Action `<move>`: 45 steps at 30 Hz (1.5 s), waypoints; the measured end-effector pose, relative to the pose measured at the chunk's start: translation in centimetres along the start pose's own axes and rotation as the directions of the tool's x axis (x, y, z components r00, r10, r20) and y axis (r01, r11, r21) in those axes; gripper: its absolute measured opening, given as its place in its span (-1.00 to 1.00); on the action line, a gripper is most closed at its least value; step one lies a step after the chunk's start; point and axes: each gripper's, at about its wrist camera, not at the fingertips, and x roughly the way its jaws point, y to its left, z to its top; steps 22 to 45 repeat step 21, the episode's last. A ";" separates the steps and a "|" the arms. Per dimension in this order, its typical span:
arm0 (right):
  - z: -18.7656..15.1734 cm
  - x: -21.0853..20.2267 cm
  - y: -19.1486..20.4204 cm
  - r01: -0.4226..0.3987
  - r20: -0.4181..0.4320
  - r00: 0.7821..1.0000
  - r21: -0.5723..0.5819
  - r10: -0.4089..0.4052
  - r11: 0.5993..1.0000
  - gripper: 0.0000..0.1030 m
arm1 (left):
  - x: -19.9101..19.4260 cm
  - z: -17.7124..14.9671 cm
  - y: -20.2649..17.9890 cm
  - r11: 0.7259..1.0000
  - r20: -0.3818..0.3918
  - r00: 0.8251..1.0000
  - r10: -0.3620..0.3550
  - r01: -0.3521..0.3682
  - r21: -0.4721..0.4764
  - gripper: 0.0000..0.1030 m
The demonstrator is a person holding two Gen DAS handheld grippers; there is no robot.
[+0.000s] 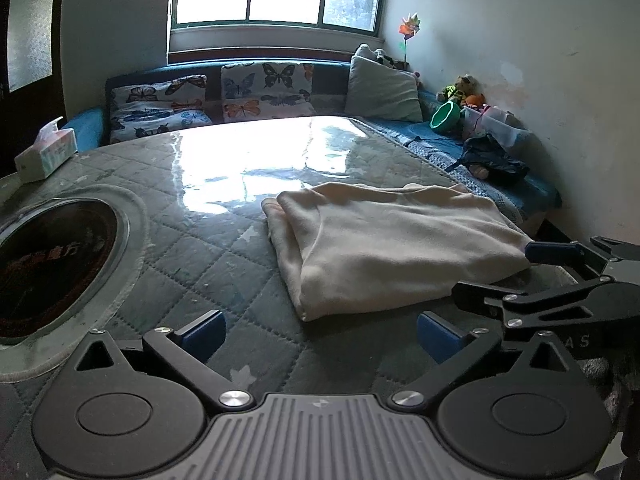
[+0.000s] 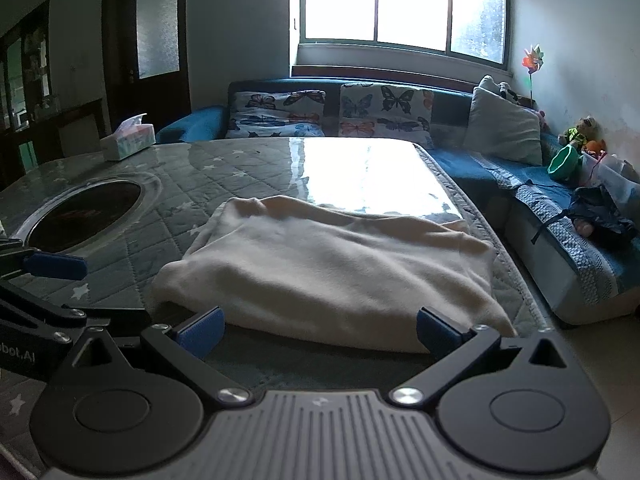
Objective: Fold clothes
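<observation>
We see the folded cream garment [image 1: 392, 240] lying on the quilted table cover [image 1: 192, 240], near its right edge; left gripper [image 1: 320, 338] and right gripper [image 2: 320, 332] both spread wide, holding nothing, just short of the garment

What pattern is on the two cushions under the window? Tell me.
Butterflies, multicoloured on white, on the cushions; the right wrist view shows them best.

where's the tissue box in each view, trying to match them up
Left wrist view: tissue box at the far left edge, on the table beyond the dark round inset.
Right wrist view: tissue box upper left, on the table's far corner, beyond the same inset.
Shared landmark: the folded cream garment.
</observation>
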 end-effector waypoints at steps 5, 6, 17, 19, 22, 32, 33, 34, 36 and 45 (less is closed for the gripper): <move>-0.7 -0.4 0.7 -0.011 -0.006 1.000 0.004 0.011 1.000 1.00 | -0.6 -0.7 0.1 1.000 0.001 1.000 0.010 -0.010 -0.002 1.00; -0.8 -0.4 0.8 -0.013 -0.008 1.000 0.003 0.013 1.000 1.00 | -0.7 -0.7 0.1 1.000 0.001 1.000 0.012 -0.012 -0.002 1.00; -1.7 -0.8 1.0 -0.003 -0.016 1.000 0.012 0.003 1.000 1.00 | -1.1 -1.3 -0.4 1.000 0.011 1.000 0.018 -0.018 0.010 1.00; -1.7 -0.8 1.0 0.001 -0.017 1.000 0.013 -0.001 1.000 1.00 | -1.1 -1.3 -0.3 1.000 0.010 1.000 0.016 -0.016 0.007 1.00; -1.8 -0.7 0.9 0.003 -0.019 1.000 0.016 -0.003 1.000 1.00 | -1.0 -1.3 -0.2 1.000 0.008 1.000 0.013 -0.013 0.002 1.00; -1.8 -0.7 0.9 0.003 -0.019 1.000 0.016 -0.003 1.000 1.00 | -1.0 -1.3 -0.2 1.000 0.008 1.000 0.013 -0.013 0.002 1.00; -1.8 -0.7 0.9 0.003 -0.019 1.000 0.016 -0.003 1.000 1.00 | -1.0 -1.3 -0.2 1.000 0.008 1.000 0.013 -0.013 0.002 1.00; -1.8 -0.7 0.9 0.003 -0.019 1.000 0.016 -0.003 1.000 1.00 | -1.0 -1.3 -0.2 1.000 0.008 1.000 0.013 -0.013 0.002 1.00; -1.8 -0.7 0.9 0.003 -0.019 1.000 0.016 -0.003 1.000 1.00 | -1.0 -1.3 -0.2 1.000 0.008 1.000 0.013 -0.013 0.002 1.00; -1.8 -0.7 0.9 0.003 -0.019 1.000 0.016 -0.003 1.000 1.00 | -1.0 -1.3 -0.2 1.000 0.008 1.000 0.013 -0.013 0.002 1.00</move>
